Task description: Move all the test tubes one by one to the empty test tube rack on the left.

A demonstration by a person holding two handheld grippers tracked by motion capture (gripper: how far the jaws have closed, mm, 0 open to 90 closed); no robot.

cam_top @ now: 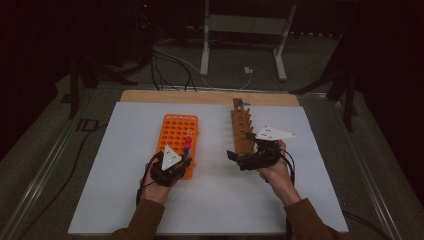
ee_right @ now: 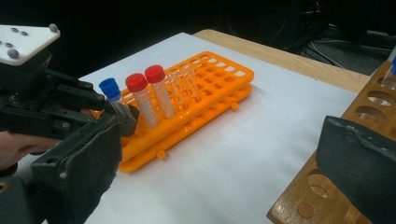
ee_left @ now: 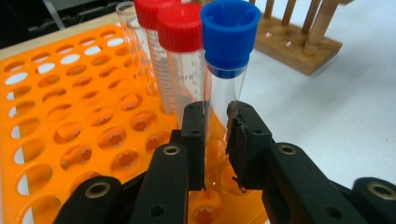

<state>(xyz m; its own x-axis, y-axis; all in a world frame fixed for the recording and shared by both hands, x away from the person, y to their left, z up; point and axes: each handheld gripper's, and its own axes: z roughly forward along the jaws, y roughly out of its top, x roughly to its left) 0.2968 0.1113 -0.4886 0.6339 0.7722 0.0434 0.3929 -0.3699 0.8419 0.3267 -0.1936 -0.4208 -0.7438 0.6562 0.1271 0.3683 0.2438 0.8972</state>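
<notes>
High view: the left gripper (cam_top: pixel 172 165) sits at the near right corner of the orange rack (cam_top: pixel 176 136), the right gripper (cam_top: pixel 248 155) at the near end of the wooden rack (cam_top: pixel 242 129); left gripper view: its jaws are clamped on the blue-capped tube (ee_left: pixel 227 70), which stands upright in the orange rack beside two red-capped tubes (ee_left: pixel 180 56); right gripper view: its jaws gape wide, holding nothing, the wooden rack's end between them.

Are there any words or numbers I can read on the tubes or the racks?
No text here reads clearly.
Red-capped tube: printed measuring lines and a few letters on its side, too blurred to read.
Blue-capped tube: clear side, nothing readable.
Orange rack: no readable words or numbers.
Wooden rack: no readable words or numbers.
</notes>
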